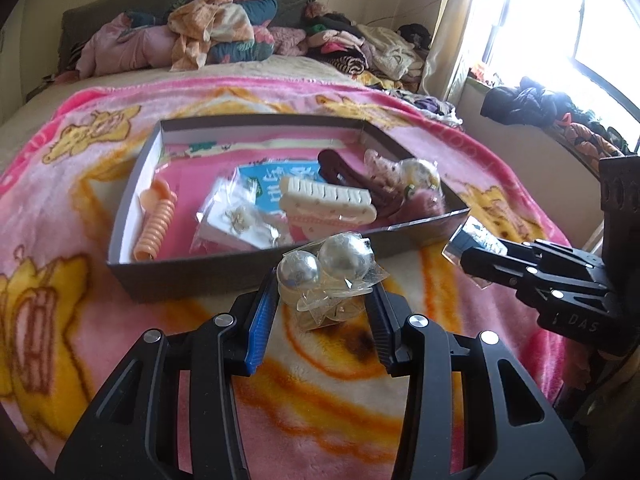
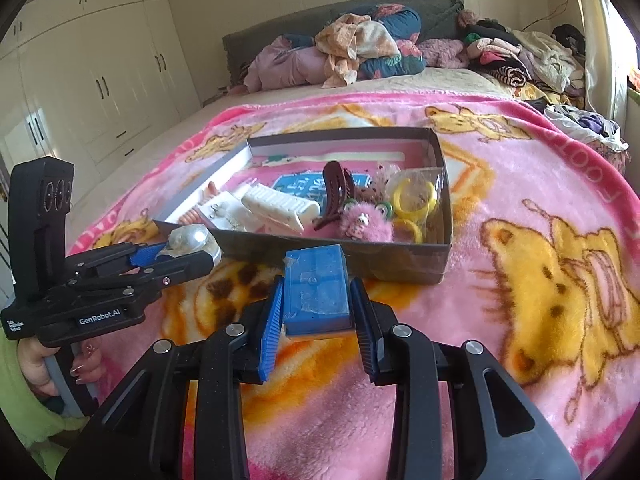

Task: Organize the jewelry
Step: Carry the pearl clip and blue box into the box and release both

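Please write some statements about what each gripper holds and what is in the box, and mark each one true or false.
1. The left gripper holds a clear packet of pearl balls. True.
2. The right gripper is empty. False: its fingers grip a blue case.
3. The box sits on a pink blanket. True.
4. The box holds only books. False: it holds a white hair claw, a brown hair claw and yellow rings.
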A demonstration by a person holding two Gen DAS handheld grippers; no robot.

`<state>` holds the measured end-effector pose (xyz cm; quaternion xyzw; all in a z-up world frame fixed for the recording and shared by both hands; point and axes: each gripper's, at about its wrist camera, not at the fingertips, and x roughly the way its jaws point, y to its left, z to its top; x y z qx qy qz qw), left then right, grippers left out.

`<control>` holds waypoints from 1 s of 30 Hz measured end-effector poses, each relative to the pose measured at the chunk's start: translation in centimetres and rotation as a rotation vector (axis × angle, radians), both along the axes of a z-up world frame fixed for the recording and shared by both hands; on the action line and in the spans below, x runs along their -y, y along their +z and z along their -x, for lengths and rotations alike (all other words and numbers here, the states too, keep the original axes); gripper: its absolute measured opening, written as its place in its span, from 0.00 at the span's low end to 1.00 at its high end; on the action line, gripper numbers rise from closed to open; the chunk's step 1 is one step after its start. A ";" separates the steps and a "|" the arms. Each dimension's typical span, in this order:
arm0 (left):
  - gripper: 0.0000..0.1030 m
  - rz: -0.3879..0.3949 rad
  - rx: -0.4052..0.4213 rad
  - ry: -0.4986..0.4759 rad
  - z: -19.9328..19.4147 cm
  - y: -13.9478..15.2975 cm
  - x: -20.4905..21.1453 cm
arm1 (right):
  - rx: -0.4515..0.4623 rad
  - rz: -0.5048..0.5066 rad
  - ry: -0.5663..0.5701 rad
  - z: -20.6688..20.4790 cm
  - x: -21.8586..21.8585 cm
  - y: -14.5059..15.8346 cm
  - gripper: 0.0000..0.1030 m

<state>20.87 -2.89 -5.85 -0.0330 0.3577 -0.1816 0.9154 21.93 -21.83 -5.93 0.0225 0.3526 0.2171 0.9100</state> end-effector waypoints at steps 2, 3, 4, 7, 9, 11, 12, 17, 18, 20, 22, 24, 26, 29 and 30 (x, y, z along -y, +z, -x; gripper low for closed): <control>0.33 0.003 0.011 0.000 0.0 0.5 0.0 | 0.009 -0.001 -0.002 0.1 0.0 0.3 0.31; 0.33 0.004 0.019 0.001 -0.1 0.8 0.0 | 0.016 0.001 -0.006 0.1 0.0 0.6 0.31; 0.33 0.005 0.024 0.003 -0.1 1.1 0.0 | 0.020 0.002 -0.011 0.0 0.0 0.8 0.31; 0.33 0.009 0.040 0.010 -0.5 1.8 -0.1 | 0.029 0.004 -0.024 -0.3 0.2 1.3 0.31; 0.33 0.011 0.049 0.014 -0.7 2.1 -0.2 | 0.035 0.006 -0.032 -0.6 0.3 1.6 0.31; 0.33 0.011 0.055 0.019 -1.0 2.4 -0.3 | 0.039 0.010 -0.040 -1.0 0.4 1.8 0.31; 0.33 0.012 0.059 0.024 -1.2 2.6 -0.5 | 0.041 0.016 -0.045 -1.3 0.4 2.0 0.31; 0.33 0.018 0.070 0.051 -2.5 3.1 -1.2 | 0.051 0.036 -0.067 -2.5 0.8 2.5 0.31; 0.33 0.019 0.070 0.056 -2.6 3.2 -1.3 | 0.051 0.038 -0.072 -2.8 0.9 2.5 0.31; 0.33 0.022 0.072 0.064 -3.0 3.3 -1.6 | 0.050 0.038 -0.079 -3.3 1.1 2.6 0.31; 0.33 0.023 0.074 0.075 -3.4 3.4 -1.9 | 0.049 0.043 -0.086 -3.8 1.3 2.6 0.31; 0.33 0.021 0.073 0.084 -3.8 3.3 -2.0 | 0.048 0.047 -0.093 -4.3 1.4 2.6 0.31; 0.33 0.023 0.070 0.089 -4.1 3.2 -2.2 | 0.046 0.048 -0.100 -4.9 1.6 2.6 0.31; 0.33 0.019 0.068 0.095 -4.6 3.1 -2.4 | 0.045 0.058 -0.107 -5.7 1.7 2.7 0.31; 0.33 0.019 0.066 0.097 -4.8 3.1 -2.4 | 0.045 0.062 -0.107 -5.9 1.7 2.7 0.31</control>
